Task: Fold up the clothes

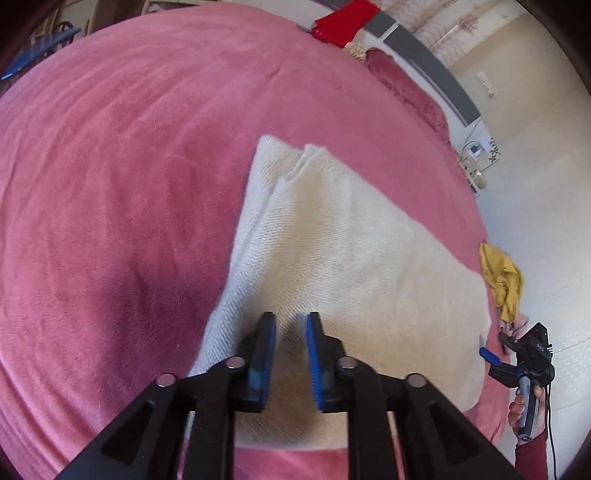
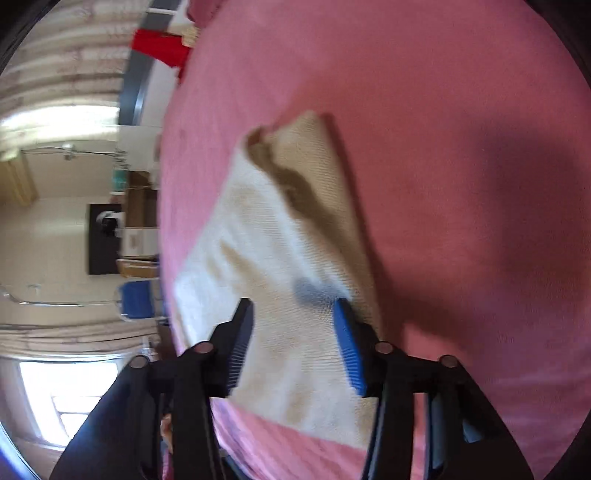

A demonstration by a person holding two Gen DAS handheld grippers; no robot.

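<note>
Blue-padded fingers (image 1: 275, 347) apart above cream cloth (image 1: 351, 240)

A cream-white garment (image 1: 343, 240) with a fine ribbed weave lies on a plush pink blanket (image 1: 129, 166). Both grippers have black frames and blue ridged pads: the left gripper (image 1: 291, 325) and the right gripper (image 2: 293, 314). Far off lies a red cloth (image 1: 343, 20), and at the right a mustard-yellow cloth (image 1: 502, 280).

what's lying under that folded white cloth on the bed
The folded cream cloth lies directly on the pink blanket. Anything between its folded layers is covered and cannot be seen.
</note>
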